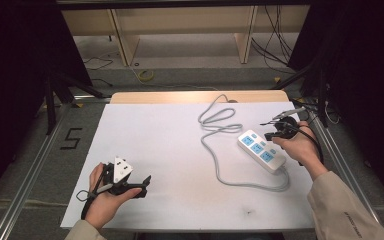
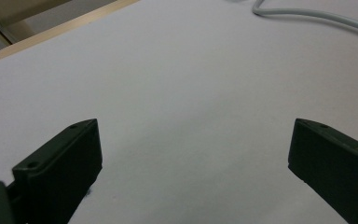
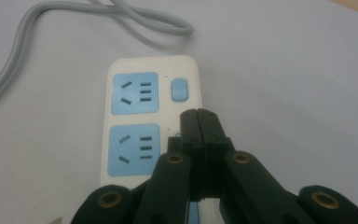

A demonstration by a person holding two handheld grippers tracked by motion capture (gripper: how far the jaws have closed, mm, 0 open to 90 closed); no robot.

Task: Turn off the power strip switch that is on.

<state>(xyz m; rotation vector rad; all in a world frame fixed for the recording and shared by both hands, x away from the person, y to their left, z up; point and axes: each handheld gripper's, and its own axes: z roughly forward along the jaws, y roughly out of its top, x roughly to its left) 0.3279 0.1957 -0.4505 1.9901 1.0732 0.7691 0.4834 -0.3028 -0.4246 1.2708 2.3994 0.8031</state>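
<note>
Right gripper view: closed fingers (image 3: 199,122) over power strip (image 3: 135,116) edge

Beyond my white table (image 1: 170,150) there's a grey floor (image 1: 190,55), a pale wooden shelf frame (image 1: 125,37) behind it, black cables (image 1: 275,45) trailing right of that frame.

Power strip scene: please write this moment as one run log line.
power strip: flat on table, cord looped behind | right gripper: fingers shut, tips over strip by second switch, contact unclear | left gripper: open, nothing between fingers
</note>
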